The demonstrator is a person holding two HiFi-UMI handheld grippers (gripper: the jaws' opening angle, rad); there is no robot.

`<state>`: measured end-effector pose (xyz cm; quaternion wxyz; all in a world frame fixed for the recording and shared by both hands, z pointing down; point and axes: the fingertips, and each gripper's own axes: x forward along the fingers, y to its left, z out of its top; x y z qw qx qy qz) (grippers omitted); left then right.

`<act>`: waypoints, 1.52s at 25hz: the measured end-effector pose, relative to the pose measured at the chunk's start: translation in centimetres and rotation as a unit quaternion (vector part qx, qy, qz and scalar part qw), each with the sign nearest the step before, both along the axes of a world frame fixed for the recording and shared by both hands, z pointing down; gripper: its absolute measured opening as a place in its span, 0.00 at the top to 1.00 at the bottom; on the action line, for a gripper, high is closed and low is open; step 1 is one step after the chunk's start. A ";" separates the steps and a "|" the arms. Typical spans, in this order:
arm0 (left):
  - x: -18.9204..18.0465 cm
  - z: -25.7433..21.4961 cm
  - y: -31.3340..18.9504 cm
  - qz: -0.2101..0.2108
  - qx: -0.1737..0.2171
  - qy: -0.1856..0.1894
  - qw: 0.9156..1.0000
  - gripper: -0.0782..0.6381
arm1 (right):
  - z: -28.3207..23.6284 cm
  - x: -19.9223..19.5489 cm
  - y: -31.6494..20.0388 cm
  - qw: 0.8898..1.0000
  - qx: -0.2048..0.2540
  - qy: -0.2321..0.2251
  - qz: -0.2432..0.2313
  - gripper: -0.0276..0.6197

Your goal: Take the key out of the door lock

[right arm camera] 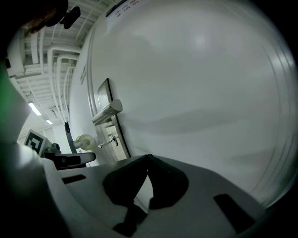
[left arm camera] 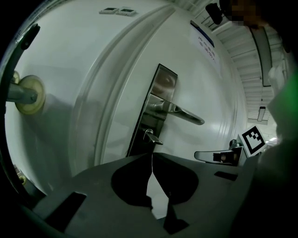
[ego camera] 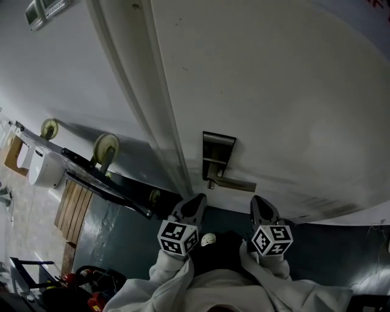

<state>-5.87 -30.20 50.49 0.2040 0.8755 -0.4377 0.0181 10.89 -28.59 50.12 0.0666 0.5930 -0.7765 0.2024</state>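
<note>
Left gripper view holds the only sign in sight: a white label point(left arm camera: 203, 39) with a blue band, high on the door point(left arm camera: 107, 83), its print too small to read. Red marks point(ego camera: 372, 2) at the top right corner of the head view are cut off and just as unreadable. The only other patterns are the black-and-white squares on each marker cube point(ego camera: 178, 237). The key point(left arm camera: 152, 137) sits in the lock, sticking out of the metal lock plate point(left arm camera: 156, 107) just below the lever handle point(left arm camera: 184, 112). The left gripper point(left arm camera: 151, 155) has its jaws pressed together with nothing between them, and its tips point toward the key but stand apart from it. The right gripper point(right arm camera: 148, 158) is likewise closed and empty, and it faces bare door panel to the right of the plate. Its view shows the key side-on as a thin stem with a round end, a cream caster wheel point(right arm camera: 85, 141) behind it and the left gripper off to the left. Only the head view shows both grippers side by side below the handle, white sleeves point(ego camera: 164, 277) behind them, a wheeled cart point(ego camera: 91, 177) beside the door and a wooden pallet point(ego camera: 73, 210) on the floor. From there the key is too small to make out.
</note>
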 end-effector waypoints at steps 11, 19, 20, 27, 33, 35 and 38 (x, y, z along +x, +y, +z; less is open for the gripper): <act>1.7 -0.2 0.5 0.073 -0.113 0.195 0.972 0.69 | -0.2 0.2 0.9 1.000 -0.005 0.008 0.021 0.88; 1.3 -1.0 -1.3 0.027 -0.158 0.340 0.927 0.62 | -0.7 0.3 1.1 1.000 -0.001 0.015 0.023 0.88; 1.2 -1.1 -1.6 0.018 -0.158 0.350 0.923 0.62 | -0.7 0.2 1.0 1.000 0.000 0.016 0.022 0.88; 1.9 -1.5 -2.6 0.012 -0.201 0.431 0.879 0.62 | -0.7 0.0 0.7 1.000 -0.001 0.021 0.018 0.88; 1.7 -1.2 -3.7 0.004 -0.205 0.437 0.876 0.69 | -0.7 -0.2 0.0 1.000 -0.002 0.027 0.011 0.88; 1.9 -1.3 -3.8 0.004 -0.212 0.450 0.868 0.74 | -0.8 -0.1 -0.2 1.000 -0.003 0.027 0.013 0.88; 2.2 -1.6 -4.1 0.009 -0.216 0.464 0.859 0.78 | -0.7 0.1 -0.5 1.000 -0.004 0.027 0.014 0.88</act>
